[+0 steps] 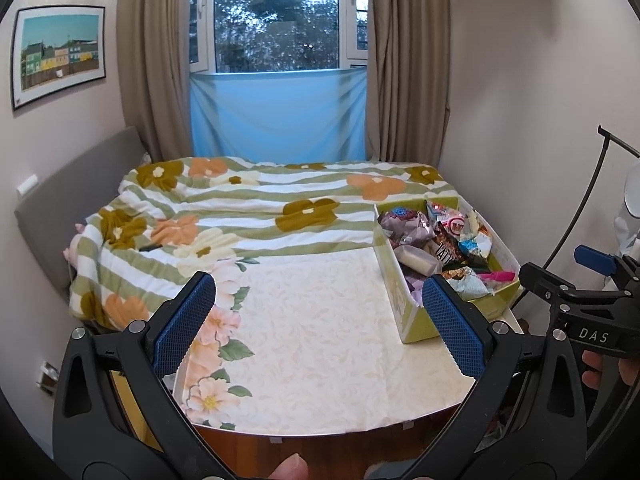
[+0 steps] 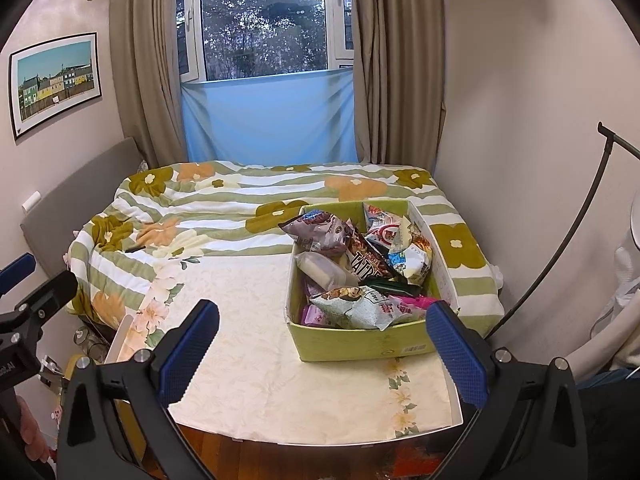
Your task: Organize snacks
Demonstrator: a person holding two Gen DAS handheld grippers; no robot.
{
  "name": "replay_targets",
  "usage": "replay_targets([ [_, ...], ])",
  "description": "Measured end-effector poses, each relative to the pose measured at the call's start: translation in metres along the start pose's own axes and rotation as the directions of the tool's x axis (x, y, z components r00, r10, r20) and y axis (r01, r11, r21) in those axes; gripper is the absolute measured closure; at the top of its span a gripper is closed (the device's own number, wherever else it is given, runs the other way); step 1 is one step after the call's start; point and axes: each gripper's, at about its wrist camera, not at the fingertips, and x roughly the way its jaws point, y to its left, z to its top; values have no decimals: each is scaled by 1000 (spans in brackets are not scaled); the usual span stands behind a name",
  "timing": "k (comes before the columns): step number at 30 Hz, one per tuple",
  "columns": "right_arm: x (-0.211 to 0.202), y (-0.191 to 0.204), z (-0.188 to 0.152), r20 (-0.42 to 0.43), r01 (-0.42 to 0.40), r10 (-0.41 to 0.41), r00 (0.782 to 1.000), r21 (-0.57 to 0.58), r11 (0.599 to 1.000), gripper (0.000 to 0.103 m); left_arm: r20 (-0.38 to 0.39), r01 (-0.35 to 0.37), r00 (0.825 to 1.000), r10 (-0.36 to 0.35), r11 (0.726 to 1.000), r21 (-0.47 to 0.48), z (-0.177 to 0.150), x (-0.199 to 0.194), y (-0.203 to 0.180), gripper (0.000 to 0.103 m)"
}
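A green cardboard box stands on the right side of a table under a cream floral cloth. It holds several snack packets: a purple bag, a brown bag, a pale green bag, a pink packet and a white tub. The box also shows in the left wrist view. My left gripper is open and empty over the cloth, left of the box. My right gripper is open and empty, just in front of the box.
A bed with a flowered green-striped blanket lies behind the table. Curtains and a window are at the back. A wall is close on the right, with a black stand rod. The table's front edge is near me.
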Motion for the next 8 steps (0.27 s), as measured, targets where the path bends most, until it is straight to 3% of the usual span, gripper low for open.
replay_targets([
  [8,-1,3,1,-2,-1,1,1000,5,1000,0,5,9,1000,-9,1000,-7,-1,-2,1,0],
])
